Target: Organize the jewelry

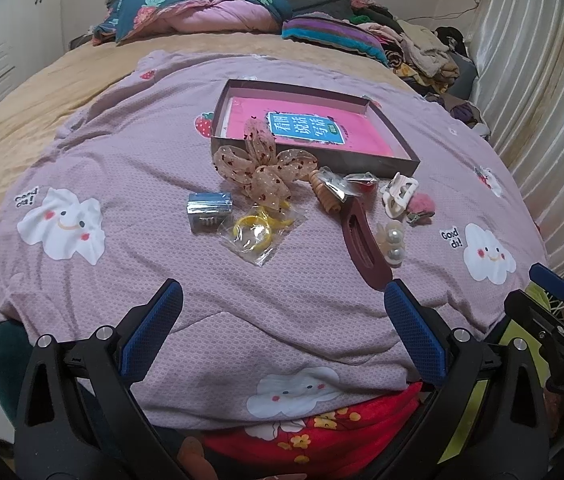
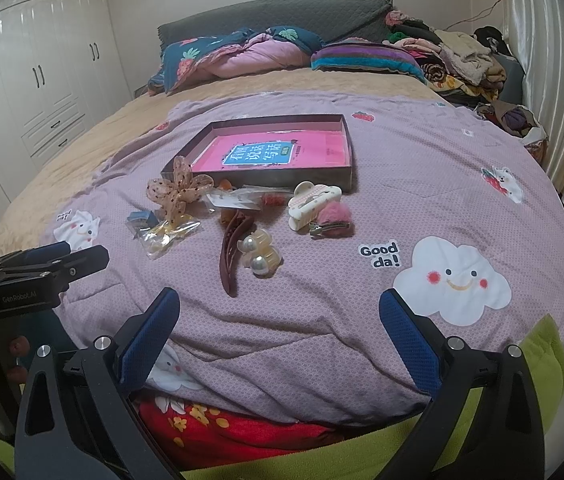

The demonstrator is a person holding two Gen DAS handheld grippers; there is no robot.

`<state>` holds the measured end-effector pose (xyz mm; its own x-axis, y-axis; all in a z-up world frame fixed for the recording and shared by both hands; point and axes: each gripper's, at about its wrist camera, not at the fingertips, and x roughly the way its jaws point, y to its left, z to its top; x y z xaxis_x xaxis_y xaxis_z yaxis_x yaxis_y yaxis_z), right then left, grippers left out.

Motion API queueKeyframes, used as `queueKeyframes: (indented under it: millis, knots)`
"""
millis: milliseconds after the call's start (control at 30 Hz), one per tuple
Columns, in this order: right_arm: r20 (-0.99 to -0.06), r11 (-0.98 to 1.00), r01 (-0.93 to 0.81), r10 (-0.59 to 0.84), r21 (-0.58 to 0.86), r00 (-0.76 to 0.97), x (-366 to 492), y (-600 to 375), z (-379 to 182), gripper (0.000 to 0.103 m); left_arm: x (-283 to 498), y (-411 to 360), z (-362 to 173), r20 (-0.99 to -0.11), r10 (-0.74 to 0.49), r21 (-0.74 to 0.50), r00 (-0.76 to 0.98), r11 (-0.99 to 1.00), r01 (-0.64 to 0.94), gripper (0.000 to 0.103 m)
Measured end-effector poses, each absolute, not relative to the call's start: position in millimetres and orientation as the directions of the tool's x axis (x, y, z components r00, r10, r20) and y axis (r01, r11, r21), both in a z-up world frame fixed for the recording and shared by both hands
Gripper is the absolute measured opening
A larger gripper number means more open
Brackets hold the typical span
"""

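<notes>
Left wrist view. Your left gripper (image 1: 282,300): fingers spread wide, nothing between them, held over the near edge of the lilac quilt (image 1: 162,160). Brown barrette (image 1: 361,244): long axis runs from near-right to far-left, near tip pointing at your right-hand pad. Pearl clip (image 1: 393,242): touching the barrette's right side. Tray (image 1: 321,156): shallow, dark-walled, pink book inside, long side slanting away to the right. Mesh bow (image 1: 264,170): leaning on the tray's near wall. Yellow rings in a clear bag (image 1: 260,232): just beside the small blue box (image 1: 210,210). White claw clip (image 1: 397,194) and pink pompom clip (image 1: 421,208): right of the barrette.

Right wrist view. Your right gripper (image 2: 280,304): fingers likewise apart and empty, low over the quilt's front. Barrette (image 2: 230,252): lies nearly straight away from you, near tip toward the gap between your fingers. Tray (image 2: 266,180): beyond the clutter. Wardrobe (image 2: 42,72): white, along the left wall. Curtain (image 2: 553,100): right side. Pillows and heaped clothes lie at the headboard.
</notes>
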<state>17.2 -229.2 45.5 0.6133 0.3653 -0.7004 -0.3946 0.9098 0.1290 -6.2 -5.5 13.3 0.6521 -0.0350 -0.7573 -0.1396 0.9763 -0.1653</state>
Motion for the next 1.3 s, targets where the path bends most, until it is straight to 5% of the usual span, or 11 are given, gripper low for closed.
queueKeyframes:
  millis: [1300]
  knots:
    - [-0.728,0.903,-0.413,0.364,0.122,0.581,71.8,-234.6,31.8,0.099,65.5,24.8,-6.7,-0.783,-0.012,-0.175,0.622,0.964,-0.202,0.095]
